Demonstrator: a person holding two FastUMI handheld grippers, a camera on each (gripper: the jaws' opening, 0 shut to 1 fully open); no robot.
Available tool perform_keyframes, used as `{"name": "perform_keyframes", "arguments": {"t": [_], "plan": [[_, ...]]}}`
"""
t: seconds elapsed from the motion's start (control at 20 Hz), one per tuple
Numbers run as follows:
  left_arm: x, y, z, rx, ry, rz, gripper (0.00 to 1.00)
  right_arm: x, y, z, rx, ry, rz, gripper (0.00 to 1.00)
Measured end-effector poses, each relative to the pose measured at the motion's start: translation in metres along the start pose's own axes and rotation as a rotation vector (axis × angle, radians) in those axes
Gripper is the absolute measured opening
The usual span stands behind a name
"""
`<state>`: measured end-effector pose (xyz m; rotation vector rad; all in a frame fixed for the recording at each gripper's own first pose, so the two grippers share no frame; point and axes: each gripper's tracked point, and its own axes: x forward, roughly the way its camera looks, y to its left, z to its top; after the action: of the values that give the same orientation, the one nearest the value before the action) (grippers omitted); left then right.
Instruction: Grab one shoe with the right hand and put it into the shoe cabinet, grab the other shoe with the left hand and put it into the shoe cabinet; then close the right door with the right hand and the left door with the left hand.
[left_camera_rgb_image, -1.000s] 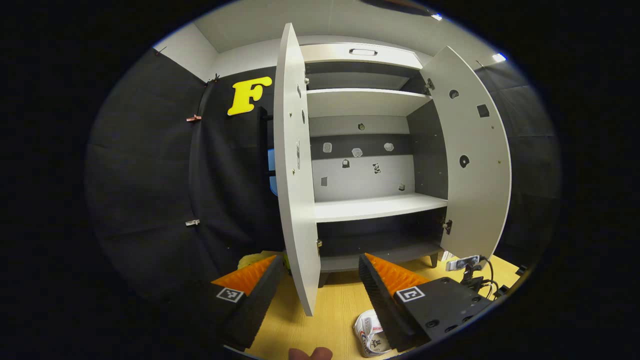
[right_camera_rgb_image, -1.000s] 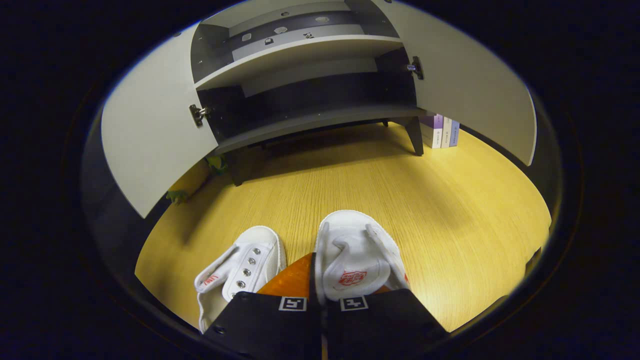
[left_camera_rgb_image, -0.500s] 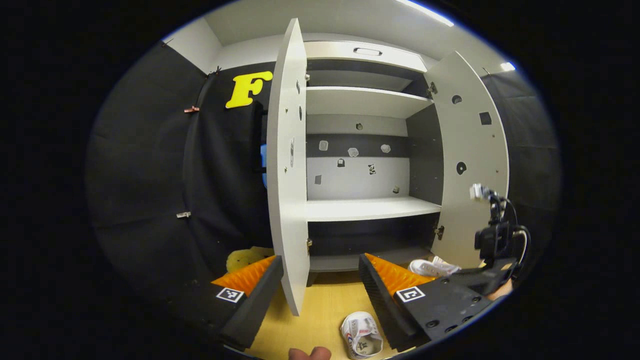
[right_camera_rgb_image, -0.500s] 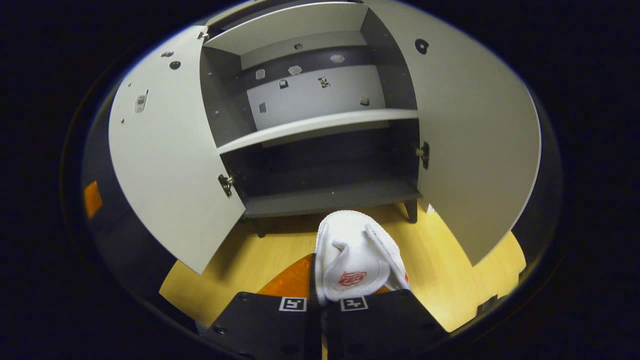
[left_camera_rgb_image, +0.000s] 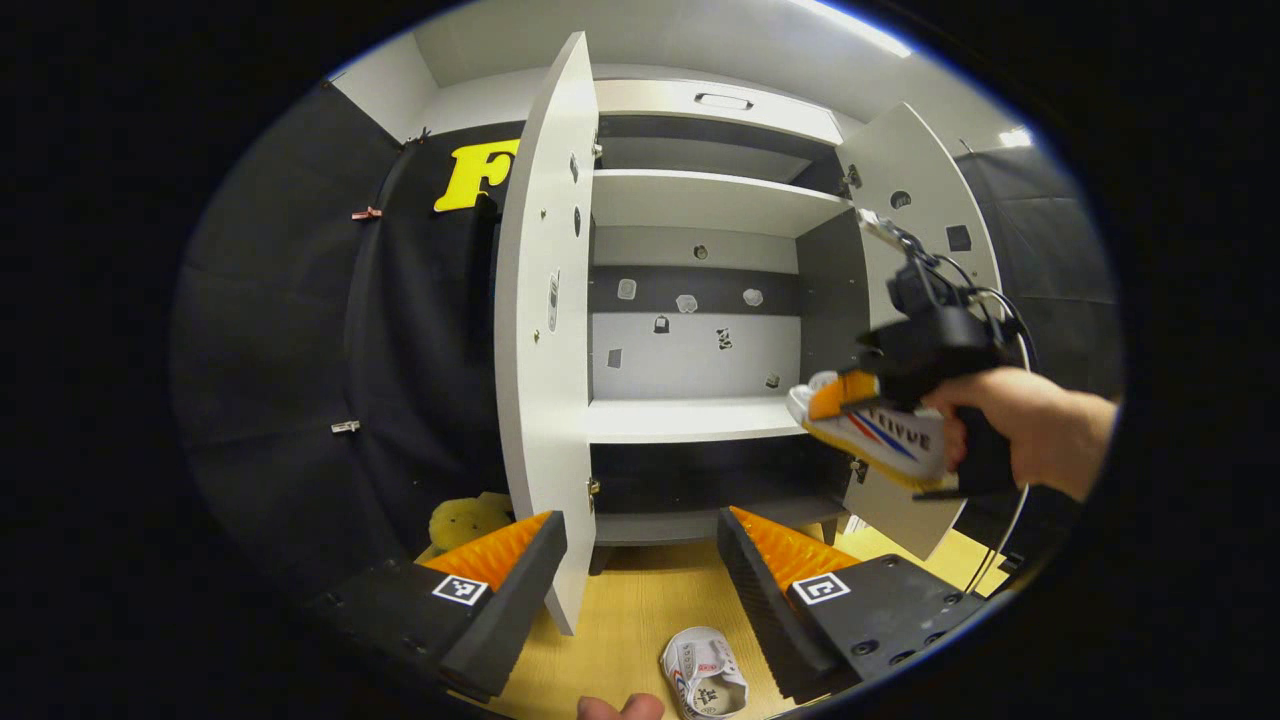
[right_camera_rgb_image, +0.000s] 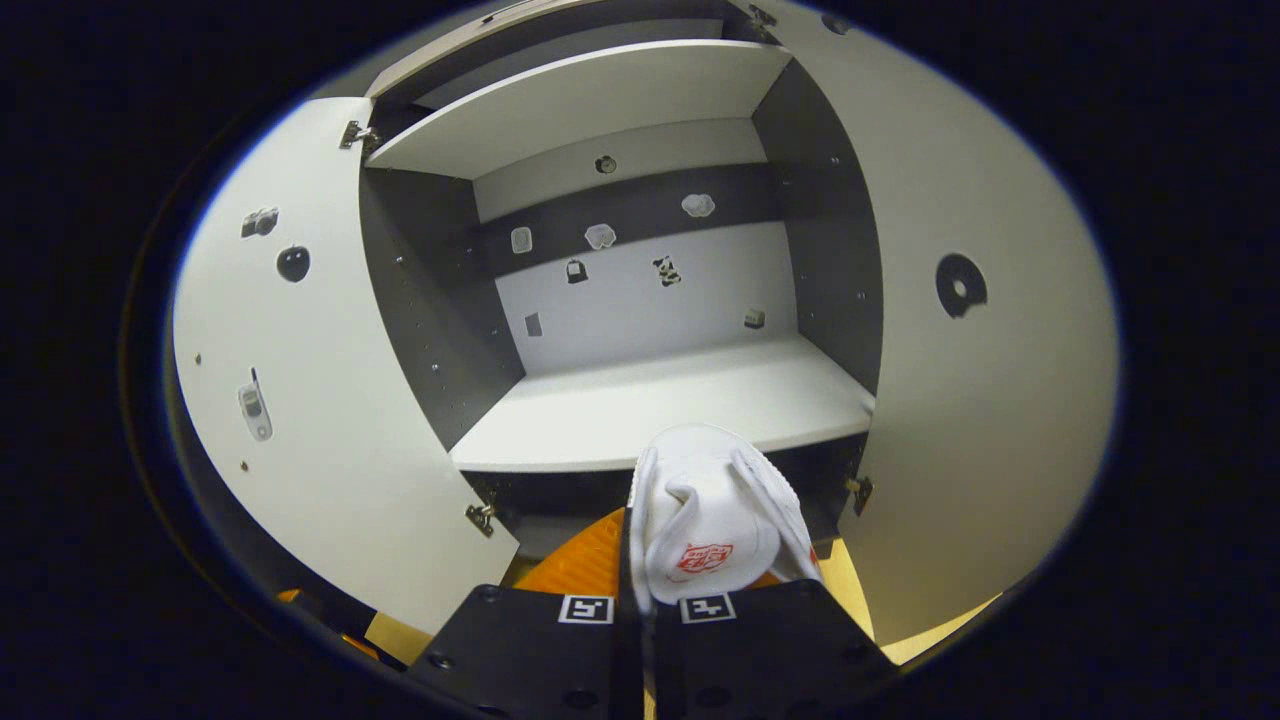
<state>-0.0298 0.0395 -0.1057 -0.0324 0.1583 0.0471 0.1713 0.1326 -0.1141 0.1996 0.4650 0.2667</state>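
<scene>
In the right gripper view my right gripper (right_camera_rgb_image: 640, 560) is shut on the side wall of a white shoe (right_camera_rgb_image: 710, 510), whose toe points at the front edge of the cabinet's middle shelf (right_camera_rgb_image: 650, 410). The left gripper view shows that same shoe (left_camera_rgb_image: 880, 430) in the air by the shelf's right end, with a hand (left_camera_rgb_image: 1030, 430) holding the right gripper. My left gripper (left_camera_rgb_image: 640, 530) is open low in front of the cabinet, nothing between its fingers. The other white shoe (left_camera_rgb_image: 705, 680) lies on the floor just under it. Both doors, left door (left_camera_rgb_image: 545, 350) and right door (left_camera_rgb_image: 930, 200), stand open.
The wooden floor (left_camera_rgb_image: 630, 630) runs up to the cabinet's legs. A yellow soft toy (left_camera_rgb_image: 465, 520) lies behind the left door, whose edge stands between my left fingers. The dark bottom shelf (left_camera_rgb_image: 690, 525) sits below the middle one.
My right gripper has lifted its shoe off the floor up to the height of the middle shelf. The left gripper has drifted a little; the other shoe stays on the floor.
</scene>
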Motion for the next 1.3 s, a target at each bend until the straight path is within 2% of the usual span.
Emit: {"name": "perform_keyframes", "arguments": {"t": [0.25,0.5,0.65,0.9,1.05,1.3], "plan": [[0.008,-0.001,-0.003,-0.020,0.008,-0.003,0.94,0.066,-0.005,0.074,-0.044,-0.024,-0.021,0.09],[0.021,-0.002,-0.006,-0.024,0.021,-0.001,0.94,0.144,-0.024,0.101,-0.091,0.010,-0.079,0.10],[0.028,-0.008,-0.003,-0.032,0.013,-0.009,0.95,0.188,-0.037,0.097,-0.071,0.050,-0.108,0.09],[0.035,-0.020,-0.013,-0.036,0.019,-0.002,0.95,0.244,-0.059,0.088,-0.114,0.105,-0.171,0.09],[0.039,-0.024,-0.018,-0.032,0.034,0.002,0.95,0.267,-0.060,0.078,-0.095,0.123,-0.180,0.09],[0.042,-0.022,-0.018,-0.044,0.041,0.032,0.95,0.289,-0.065,0.065,-0.147,0.141,-0.209,0.10]]}}
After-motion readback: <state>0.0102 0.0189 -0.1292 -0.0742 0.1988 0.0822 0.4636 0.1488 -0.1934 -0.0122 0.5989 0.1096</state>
